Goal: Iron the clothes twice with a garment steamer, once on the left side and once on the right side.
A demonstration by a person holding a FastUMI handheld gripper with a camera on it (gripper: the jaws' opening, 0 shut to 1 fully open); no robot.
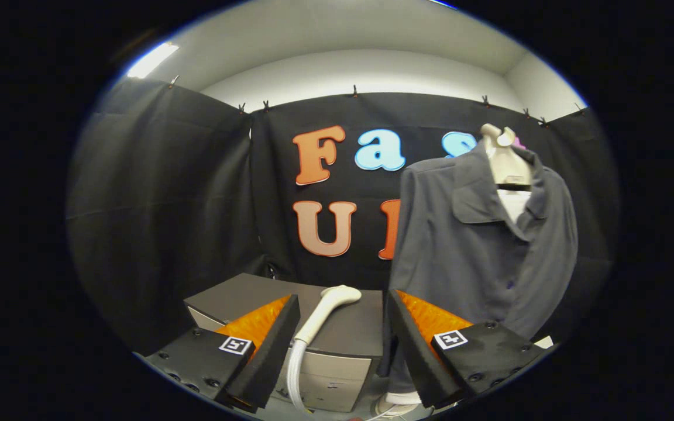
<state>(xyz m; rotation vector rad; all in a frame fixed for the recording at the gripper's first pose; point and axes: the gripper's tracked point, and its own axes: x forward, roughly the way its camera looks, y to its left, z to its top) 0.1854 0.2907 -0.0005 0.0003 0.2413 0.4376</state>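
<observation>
The gripper (341, 356) sits nearest the camera with its two fingers (267, 345) spread wide apart and nothing between them — a stance that suits an approach, since the opening lines up with the tool ahead. In that gap, just beyond the fingertips, lies the white plastic garment steamer head with its curved handle (328, 310); a ribbed white hose (295, 374) runs down from the handle's lower end and out of sight below. The steamer rests on top of a low grey box-shaped cabinet (243, 298), handle angled toward the gripper, which likely leaves the handle free to be pinched from above or from the front. Just beside the cabinet, on the side of the right finger, a dark grey button-front shirt with a chest pocket (477, 245) hangs on a pale mannequin-style stand (509, 161), its front facing outward and falling straight — the arrangement gives the steamer a flat, upright surface on both the left and right halves. A white under-layer shows at the open collar. Farthest back hangs the black cloth booth wall (161, 204). Judged from this layout, no ironing pass has begun; grasping the steamer is the step in hand.
</observation>
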